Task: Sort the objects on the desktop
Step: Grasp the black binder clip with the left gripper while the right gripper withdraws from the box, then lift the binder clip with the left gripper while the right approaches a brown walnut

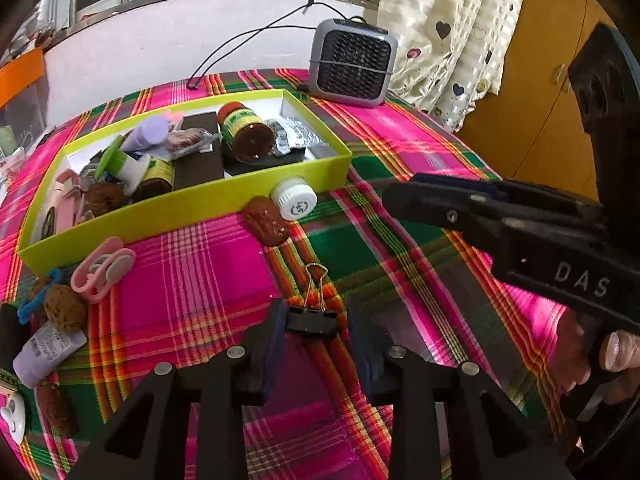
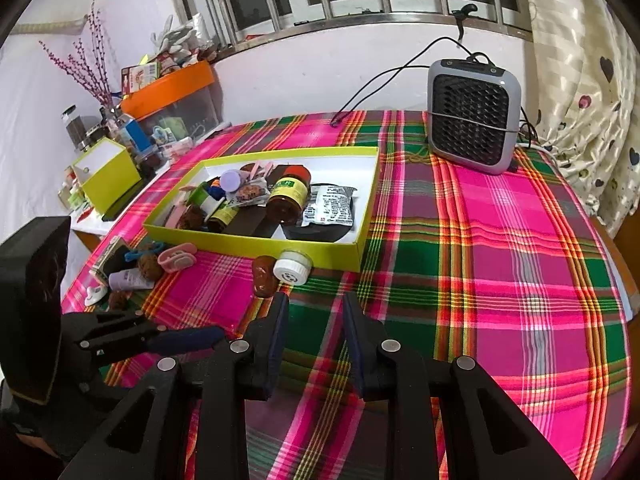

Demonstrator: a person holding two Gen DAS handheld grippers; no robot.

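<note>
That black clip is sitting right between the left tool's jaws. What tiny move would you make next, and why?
Probably ease the left gripper slightly forward and close on the binder clip. Its jaws are open, the clip lies on the tablecloth at their tips, and the yellow box of sorted things waits just beyond.

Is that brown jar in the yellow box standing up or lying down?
Lying down. The brown jar rests on its side in the yellow box, red lid end pointing away.

Even, bright indoor light; soft shadows under the tray (image 1: 192, 208). Strong fisheye bending and dark vignette at edges; slight blur throughout.
</note>
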